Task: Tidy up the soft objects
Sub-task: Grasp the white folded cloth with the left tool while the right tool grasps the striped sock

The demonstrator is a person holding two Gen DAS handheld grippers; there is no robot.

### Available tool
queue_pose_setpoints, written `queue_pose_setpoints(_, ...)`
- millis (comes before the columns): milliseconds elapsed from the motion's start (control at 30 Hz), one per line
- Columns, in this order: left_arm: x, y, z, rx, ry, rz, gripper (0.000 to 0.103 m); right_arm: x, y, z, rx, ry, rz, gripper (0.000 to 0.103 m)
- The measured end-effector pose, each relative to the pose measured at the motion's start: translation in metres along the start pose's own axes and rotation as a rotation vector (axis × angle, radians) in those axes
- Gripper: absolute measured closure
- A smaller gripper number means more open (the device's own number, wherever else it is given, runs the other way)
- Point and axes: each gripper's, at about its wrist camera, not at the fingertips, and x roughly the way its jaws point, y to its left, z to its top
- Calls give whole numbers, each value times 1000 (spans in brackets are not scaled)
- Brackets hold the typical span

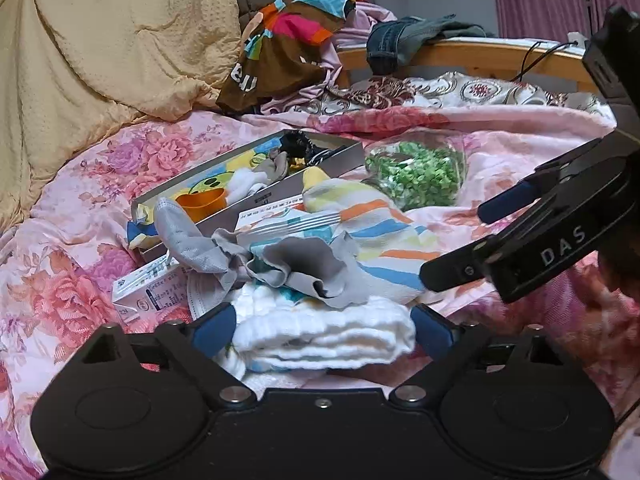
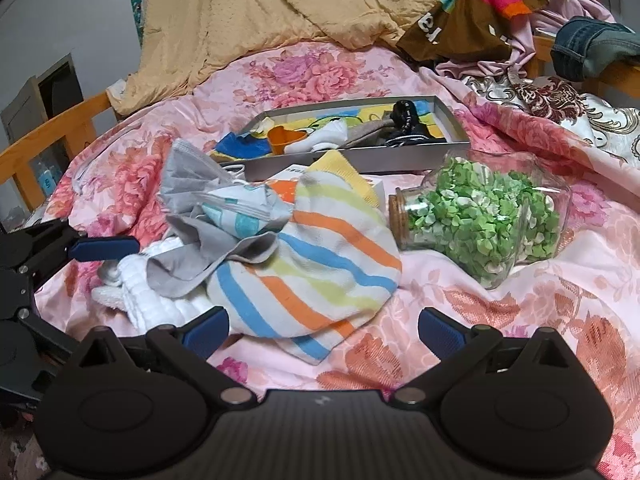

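Note:
A folded white towel (image 1: 324, 340) lies on the pink floral bedspread (image 1: 80, 280), between the blue pads of my left gripper (image 1: 324, 330), which stands open around it. Behind the towel sit a crumpled grey cloth (image 1: 312, 268), a grey face mask (image 1: 188, 236) and a striped cloth (image 1: 380, 232). In the right wrist view my right gripper (image 2: 322, 332) is open, with the near edge of the striped cloth (image 2: 320, 264) between its pads and the white towel (image 2: 152, 304) to its left. The left gripper's upper finger (image 2: 104, 248) shows beside that towel.
A silver tray (image 2: 360, 162) holding an orange cup and small items stands behind the pile. A glass jar of green pieces (image 2: 480, 220) lies on its side at the right. A small carton (image 1: 148, 292), a yellow quilt (image 1: 100, 60), heaped clothes (image 1: 288, 40) and a wooden bed rail (image 2: 48, 136) surround it.

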Motion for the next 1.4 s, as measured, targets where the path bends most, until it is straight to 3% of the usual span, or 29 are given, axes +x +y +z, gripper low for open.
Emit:
queue_pose_setpoints(300,9,18,2,17,60,-62,20,16,-2,7,-6,-16,17,0)
queue_pose_setpoints(767,18,74,7,-324,125,-140,43,40,1,15,-26,-8,41,0)
queue_pose_setpoints(1133,24,70,8,-380,129,-120,53,60,-9,16,77,31,76,1)
queue_pose_setpoints(1400,29,62,14,-385,136,-116,70,62,-12,16,122,61,107,19)
